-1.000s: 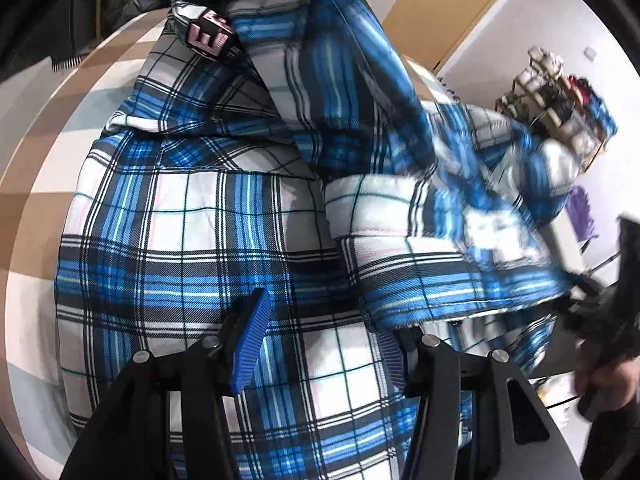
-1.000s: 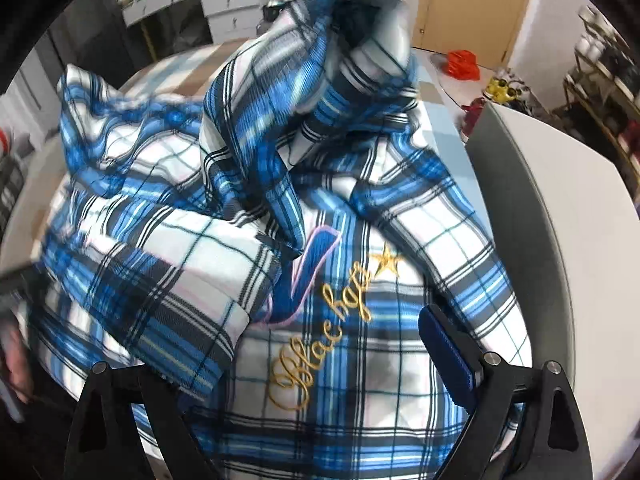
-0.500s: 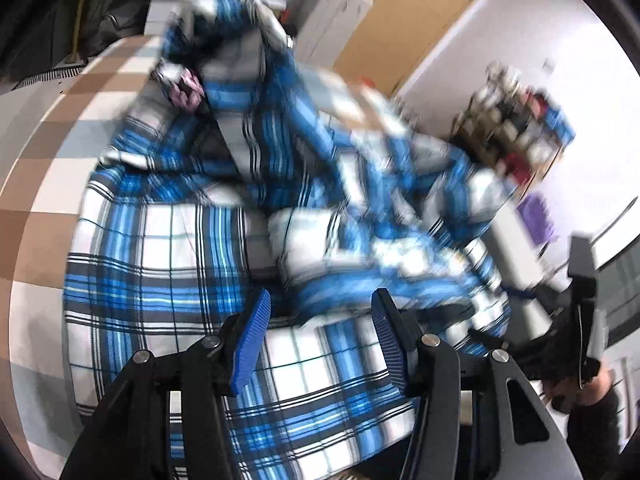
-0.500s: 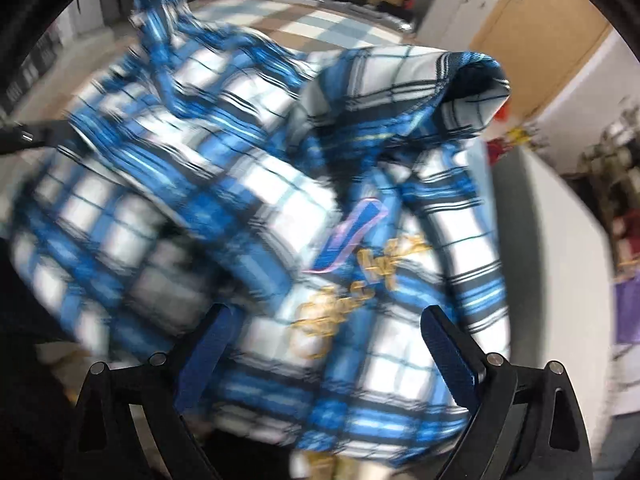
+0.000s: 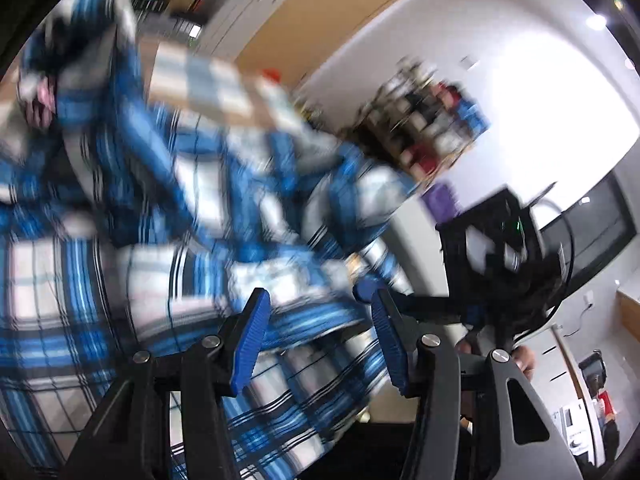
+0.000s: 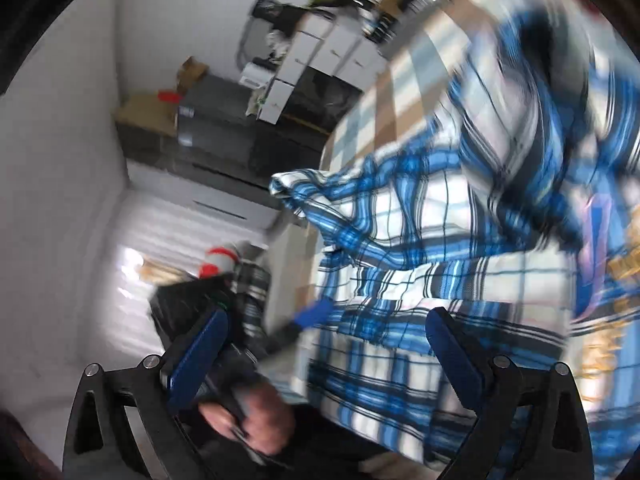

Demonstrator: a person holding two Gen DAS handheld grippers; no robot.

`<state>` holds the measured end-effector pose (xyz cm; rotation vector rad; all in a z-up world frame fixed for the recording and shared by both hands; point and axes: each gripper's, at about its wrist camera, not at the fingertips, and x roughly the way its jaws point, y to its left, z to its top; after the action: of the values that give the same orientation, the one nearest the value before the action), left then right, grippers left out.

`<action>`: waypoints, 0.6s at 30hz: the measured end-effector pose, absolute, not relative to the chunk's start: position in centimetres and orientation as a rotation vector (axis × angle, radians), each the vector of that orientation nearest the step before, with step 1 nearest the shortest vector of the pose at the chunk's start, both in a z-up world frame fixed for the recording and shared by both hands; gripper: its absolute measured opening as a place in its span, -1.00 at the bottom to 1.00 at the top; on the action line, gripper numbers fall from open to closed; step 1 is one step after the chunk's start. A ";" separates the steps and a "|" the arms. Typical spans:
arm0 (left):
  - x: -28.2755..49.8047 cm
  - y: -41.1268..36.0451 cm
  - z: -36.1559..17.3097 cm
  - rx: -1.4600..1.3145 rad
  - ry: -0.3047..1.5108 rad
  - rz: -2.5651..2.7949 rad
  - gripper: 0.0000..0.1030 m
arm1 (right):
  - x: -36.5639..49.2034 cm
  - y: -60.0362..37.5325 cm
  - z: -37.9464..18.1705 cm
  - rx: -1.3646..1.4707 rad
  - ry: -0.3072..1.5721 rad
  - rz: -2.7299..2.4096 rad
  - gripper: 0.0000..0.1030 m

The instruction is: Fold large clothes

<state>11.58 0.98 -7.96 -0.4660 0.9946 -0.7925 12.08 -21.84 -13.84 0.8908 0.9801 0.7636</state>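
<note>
1. Left tool (image 5: 316, 334), bottom centre of the left wrist view: jaws about half open, blue pads apart, nothing pinched; plaid cloth lies behind and under the gap, contact hard to read through blur.
2. Right tool (image 6: 326, 354), bottom of the right wrist view: jaws wide and opening. Garment edge sits in the right part of the gap, pads not pressing on it. A hand (image 6: 256, 416) on the other tool's grip shows low left between the fingers.
3. Blue plaid garment (image 5: 120, 240) fills the left and centre of the left view and the right half of the right view (image 6: 460, 240); bunched, creased, with gold embroidery at the far right edge.
4. Checked worktop (image 6: 384, 96) shows beyond the cloth, upper right.
5. Progress, judged: early to middle. Some layers overlap but no flat, squared fold shows; smoothing and the main folds look left to do.
6. Far back: cluttered shelf (image 5: 432, 128), upper right of the left view.
</note>
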 end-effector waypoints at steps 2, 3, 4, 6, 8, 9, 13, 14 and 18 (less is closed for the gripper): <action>11.9 0.6 -9.7 -0.444 1.060 -0.749 -0.09 | 13.3 -22.5 -16.5 0.998 1.018 0.722 0.96; 11.9 0.7 -10.4 -0.420 1.082 -0.708 -0.09 | 13.7 -22.7 -17.6 1.034 1.033 0.703 0.96; 11.9 0.8 -10.8 -0.413 1.099 -0.688 -0.09 | 13.8 -23.2 -18.5 1.056 1.044 0.667 0.96; 12.2 1.5 -12.2 -0.420 1.154 -0.624 -0.09 | 14.1 -24.2 -19.1 1.044 1.062 0.597 0.95; 12.0 2.1 -12.4 -0.443 1.159 -0.617 -0.10 | 13.5 -24.9 -18.5 1.032 1.056 0.581 0.95; 11.7 2.0 -12.1 -0.424 1.160 -0.605 -0.10 | 13.7 -25.2 -18.0 1.013 1.052 0.566 0.96; 10.7 1.4 -11.8 -0.355 1.147 -0.574 -0.10 | 13.3 -26.7 -11.5 0.793 0.923 0.475 1.00; 10.8 0.7 -12.0 -0.346 1.143 -0.568 -0.10 | 13.6 -26.9 -10.4 0.744 0.902 0.448 1.00; 11.3 -0.1 -12.4 -0.321 1.141 -0.551 -0.10 | 17.2 -26.8 -7.9 0.584 0.924 0.303 1.00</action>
<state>11.33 -0.06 -12.42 -0.3214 1.1413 -0.5514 17.20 -26.82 -7.92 0.5843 0.9237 0.3027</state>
